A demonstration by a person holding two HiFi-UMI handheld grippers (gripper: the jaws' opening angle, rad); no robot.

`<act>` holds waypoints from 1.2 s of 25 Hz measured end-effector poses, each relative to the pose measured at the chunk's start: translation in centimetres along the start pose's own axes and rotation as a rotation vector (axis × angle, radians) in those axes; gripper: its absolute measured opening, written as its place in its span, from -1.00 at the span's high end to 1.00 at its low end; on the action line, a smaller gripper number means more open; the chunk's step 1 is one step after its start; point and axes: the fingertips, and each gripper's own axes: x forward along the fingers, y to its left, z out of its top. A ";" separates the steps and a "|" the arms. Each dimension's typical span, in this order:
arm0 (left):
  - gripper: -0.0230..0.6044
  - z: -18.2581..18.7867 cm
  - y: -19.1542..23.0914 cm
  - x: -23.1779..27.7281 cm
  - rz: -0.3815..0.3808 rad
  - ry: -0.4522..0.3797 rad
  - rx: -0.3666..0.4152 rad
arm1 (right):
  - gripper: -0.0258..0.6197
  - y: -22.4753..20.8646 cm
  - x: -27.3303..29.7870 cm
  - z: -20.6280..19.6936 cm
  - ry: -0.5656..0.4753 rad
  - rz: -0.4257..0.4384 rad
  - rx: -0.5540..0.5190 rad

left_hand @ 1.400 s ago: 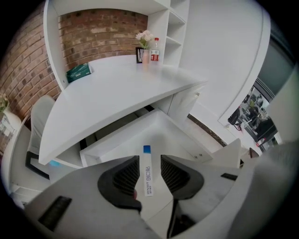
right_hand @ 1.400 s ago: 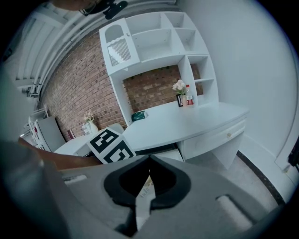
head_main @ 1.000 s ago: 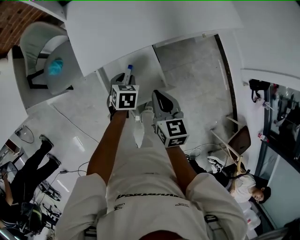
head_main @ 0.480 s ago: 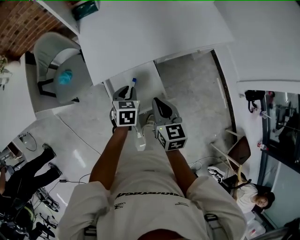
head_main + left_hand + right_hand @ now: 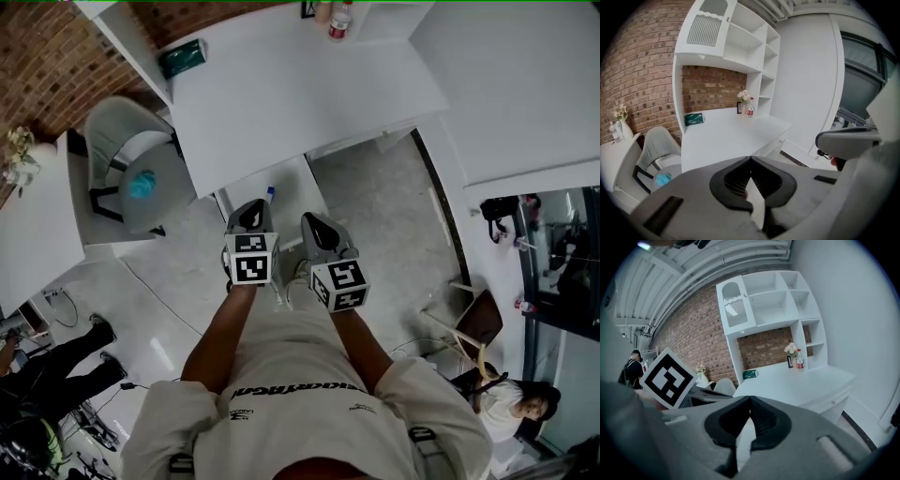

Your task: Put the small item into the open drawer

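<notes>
Now the dark ribbed fingers [image 5: 733, 180] of the left gripper [image 5: 750, 160] are pressing tip to tip. They have just been closing, and nothing is sitting between them. The right gripper [image 5: 750, 400] is likewise showing its fingers [image 5: 764, 423] meeting at the tips and gripping nothing. In the head view both grippers are hovering side by side, close but apart, at the ends of the person's forearms [image 5: 217, 323]. Both are pointing toward the open white drawer [image 5: 292, 192].

The small white item with a blue end [image 5: 269, 194] is lying inside that drawer, just beyond the left gripper's tips. The gripper is hiding most of it, so only the blue end is showing clearly. The drawer is jutting out from under the front edge of the broad white counter [image 5: 300, 94].

On the counter a green box [image 5: 183, 58] is sitting near the left corner. A red-labelled bottle [image 5: 339, 21] is standing at the far edge, by a white shelf unit [image 5: 726, 42] that is rising against a red brick wall [image 5: 642, 70]. Left of the drawer a grey moulded chair [image 5: 127, 150] is standing on the glossy grey floor [image 5: 394, 216], with a light blue object [image 5: 142, 184] resting on its seat. A seated person [image 5: 514, 398] is showing at the lower right of the head view.
</notes>
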 end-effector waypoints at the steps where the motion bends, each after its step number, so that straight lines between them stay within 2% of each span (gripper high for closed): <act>1: 0.93 0.5 -0.1 -0.6 -0.002 -0.017 0.001 | 0.92 0.1 -0.2 0.4 -0.007 0.002 -0.002; 9: 0.93 3.5 -0.7 -5.1 0.003 -0.123 0.039 | 0.92 1.0 -2.1 3.7 -0.073 0.000 -0.007; 19: 0.93 6.7 -3.0 -9.0 -0.035 -0.246 0.049 | 0.92 1.3 -4.2 7.4 -0.161 -0.017 -0.026; 25: 0.94 7.9 -3.1 -10.6 -0.028 -0.289 0.076 | 0.93 1.4 -4.9 9.4 -0.200 -0.027 -0.048; 30: 0.94 8.3 -3.6 -11.3 -0.038 -0.291 0.070 | 0.93 1.6 -5.2 10.0 -0.220 -0.026 -0.058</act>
